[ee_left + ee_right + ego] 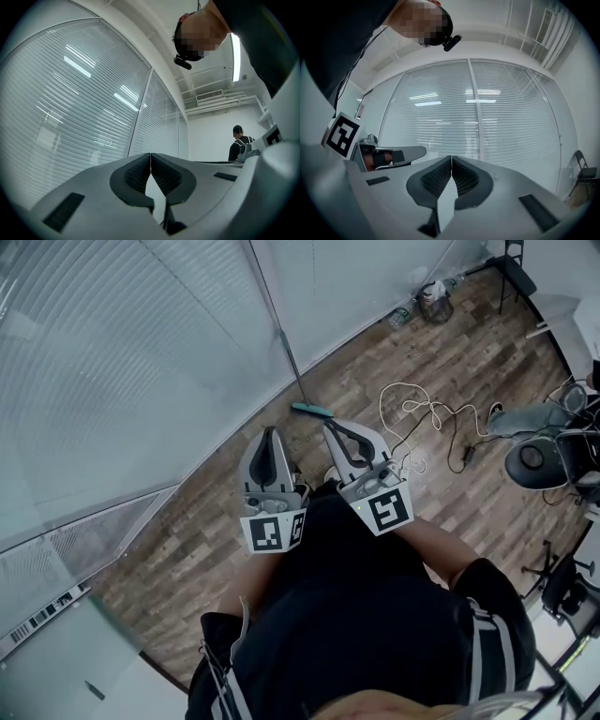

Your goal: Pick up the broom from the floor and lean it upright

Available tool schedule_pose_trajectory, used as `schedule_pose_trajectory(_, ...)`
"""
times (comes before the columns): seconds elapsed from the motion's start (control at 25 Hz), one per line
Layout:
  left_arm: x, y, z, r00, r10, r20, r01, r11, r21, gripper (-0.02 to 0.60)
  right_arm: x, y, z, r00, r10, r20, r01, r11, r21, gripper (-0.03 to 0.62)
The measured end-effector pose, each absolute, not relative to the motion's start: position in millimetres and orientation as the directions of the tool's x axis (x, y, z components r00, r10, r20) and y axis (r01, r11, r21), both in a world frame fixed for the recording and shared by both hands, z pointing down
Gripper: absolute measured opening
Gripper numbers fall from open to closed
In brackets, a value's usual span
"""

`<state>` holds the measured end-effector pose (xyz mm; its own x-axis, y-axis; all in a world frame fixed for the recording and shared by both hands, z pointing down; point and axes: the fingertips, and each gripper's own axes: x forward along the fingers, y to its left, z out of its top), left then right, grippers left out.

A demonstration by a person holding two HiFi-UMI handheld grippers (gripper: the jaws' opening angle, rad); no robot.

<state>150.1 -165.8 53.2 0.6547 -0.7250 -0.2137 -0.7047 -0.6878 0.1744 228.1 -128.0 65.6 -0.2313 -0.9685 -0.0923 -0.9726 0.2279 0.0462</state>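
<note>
The broom stands upright against the glass wall, its thin handle (281, 343) running up the wall's post and its teal head (312, 410) on the wood floor. My left gripper (271, 431) is held at waist height a little short of the broom and to its left, with its pads touching and nothing between them (150, 154). My right gripper (329, 426) hangs just this side of the broom head, clear of it. It is shut too, with nothing between its ribbed pads (451, 157). Neither gripper view shows the broom for certain.
The glass wall with blinds (141, 362) fills the left. A white cable (412, 413) and a black lead (466, 454) lie coiled on the floor to the right. A basket with bottles (433, 304) stands far back. Grey equipment (534, 460) crowds the right edge. Another person (239, 143) stands far off.
</note>
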Motion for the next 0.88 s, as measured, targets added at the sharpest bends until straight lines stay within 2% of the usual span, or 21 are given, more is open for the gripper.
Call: schedule_pose_trajectory(0.88, 140, -154, 71, 0.679, -0.715, -0.166, -0.693, -0.699, 0.176, 0.019, 216, -118, 66, -0.193, -0.977, -0.092, -0.981, 0.190, 0.035, 0.020)
